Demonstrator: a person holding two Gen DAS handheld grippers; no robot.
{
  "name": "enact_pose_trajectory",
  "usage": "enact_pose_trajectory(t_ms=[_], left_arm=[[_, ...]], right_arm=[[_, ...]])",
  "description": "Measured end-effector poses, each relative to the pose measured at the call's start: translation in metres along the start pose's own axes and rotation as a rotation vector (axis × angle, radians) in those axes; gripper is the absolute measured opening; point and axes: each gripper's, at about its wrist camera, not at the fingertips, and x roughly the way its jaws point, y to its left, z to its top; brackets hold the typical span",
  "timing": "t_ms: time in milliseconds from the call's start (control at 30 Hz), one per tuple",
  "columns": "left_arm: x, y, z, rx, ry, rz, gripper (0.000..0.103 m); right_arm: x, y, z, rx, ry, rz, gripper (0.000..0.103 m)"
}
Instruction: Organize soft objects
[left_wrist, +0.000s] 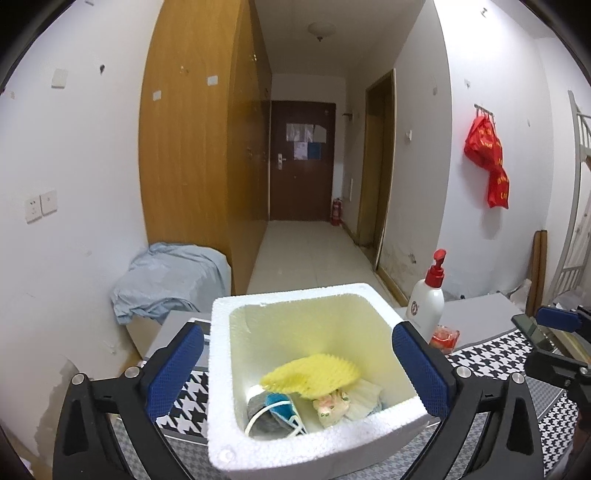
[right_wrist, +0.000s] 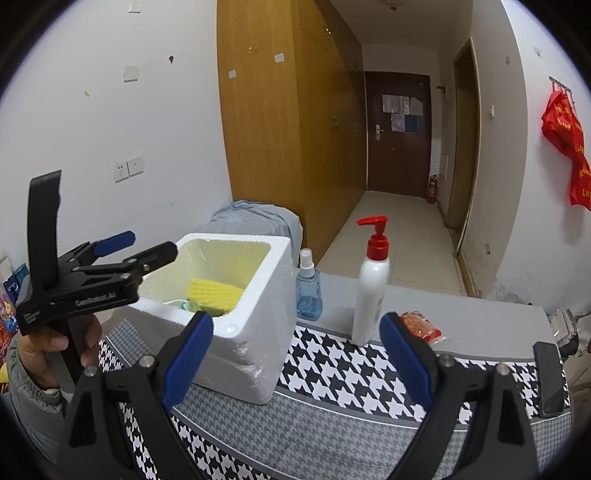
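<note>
Both claws are gaping wide and holding nothing: the left claw (left_wrist: 299, 373) is hovering over one white foam box (left_wrist: 221, 406) containing one yellow sponge (left_wrist: 314, 373), one blue face mask (left_wrist: 280, 404) and one floral packet (left_wrist: 330, 404); the right claw (right_wrist: 295, 354) is facing one white pump bottle (right_wrist: 371, 291), one blue spray bottle (right_wrist: 308, 291) and one red packet (right_wrist: 421, 326) on the houndstooth-covered surface (right_wrist: 332, 369).

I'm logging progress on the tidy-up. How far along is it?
Done: yellow sponge, face mask and other soft items lie in the foam box. In hand: nothing; left gripper and right gripper are open. Possibly left: the red packet on the table.
</note>
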Motion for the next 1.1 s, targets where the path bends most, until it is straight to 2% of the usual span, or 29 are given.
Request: enact_pose_trajectory(t_ms=[333,700,867,967,1100], left_arm=[[-0.051,-0.007,-0.003,-0.003,-0.064,-0.004,0.102],[-0.108,-0.021,-0.016,0.006,-0.113,-0.015,0.102],[-0.137,-0.029,-0.028,0.018,-0.142,-0.016,0.102],[-0.148,-0.036,-0.039,0.024,-0.149,-0.022,0.102],[-0.160,-0.037,-0.056,0.025,-0.178,-0.019,0.102]], right_arm=[[-0.025,0.010,-0.006,0.006,-0.029,0.006,0.094],[-0.074,0.028,-0.021,0.002,-0.082,-0.014,0.095],[-0.095,0.038,-0.032,-0.003,-0.107,-0.023,0.097],[-0.103,0.044,-0.042,-0.016,-0.123,-0.037,0.102],[-0.113,0.052,-0.059,-0.034,-0.149,-0.059,0.103]])
